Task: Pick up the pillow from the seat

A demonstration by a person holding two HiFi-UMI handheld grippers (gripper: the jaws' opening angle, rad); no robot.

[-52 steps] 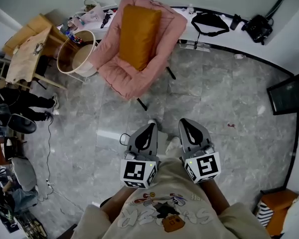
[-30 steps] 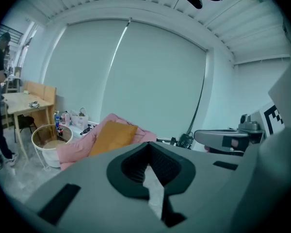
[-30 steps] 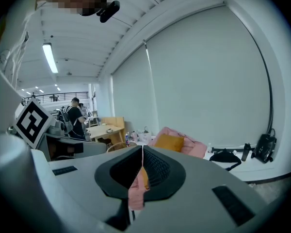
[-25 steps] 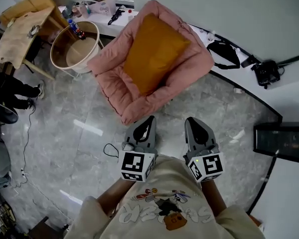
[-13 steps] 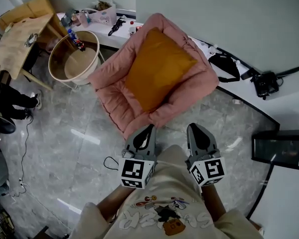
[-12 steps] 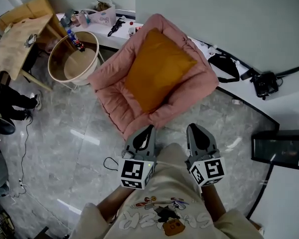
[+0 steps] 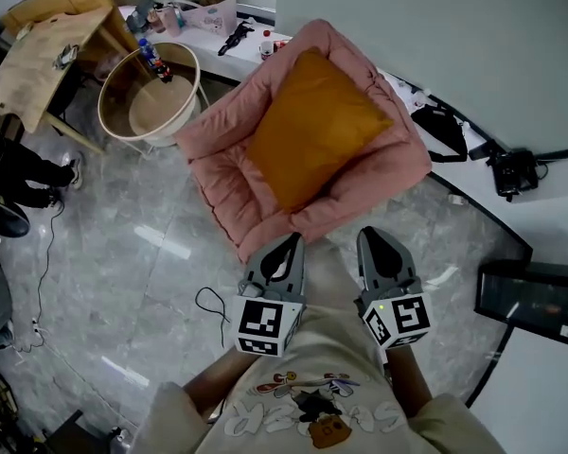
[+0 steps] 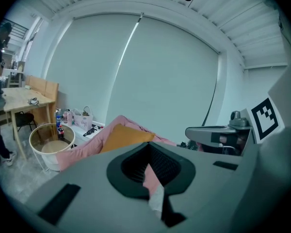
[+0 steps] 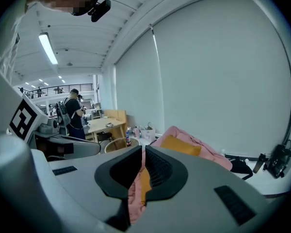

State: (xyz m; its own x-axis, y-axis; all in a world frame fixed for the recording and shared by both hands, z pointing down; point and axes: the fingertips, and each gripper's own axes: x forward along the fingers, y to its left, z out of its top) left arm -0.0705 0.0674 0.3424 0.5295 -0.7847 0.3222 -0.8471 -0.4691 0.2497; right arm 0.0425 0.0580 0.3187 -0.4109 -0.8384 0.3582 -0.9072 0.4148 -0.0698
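An orange pillow (image 7: 312, 126) lies on the seat of a pink padded chair (image 7: 229, 173), leaning up against its back. My left gripper (image 7: 292, 241) and right gripper (image 7: 370, 235) are held side by side just short of the chair's front edge, pointing at it. Both are shut with nothing in them. From the left gripper (image 8: 146, 154) view, the pillow (image 8: 123, 136) shows ahead above the shut jaws. The right gripper (image 9: 142, 154) view has the pillow (image 9: 180, 145) and chair (image 9: 206, 153) ahead, slightly right.
A round white basket table (image 7: 123, 76) with bottles stands left of the chair, beside a wooden table (image 7: 47, 36). A black bag (image 7: 445, 123) and camera (image 7: 513, 170) lie on the white ledge at right. A cable (image 7: 208, 303) lies on the floor. A person's legs (image 7: 9, 173) are at far left.
The chair and pillow have drawn closer to both grippers as the person stepped toward them. Both grippers stay shut and side by side.
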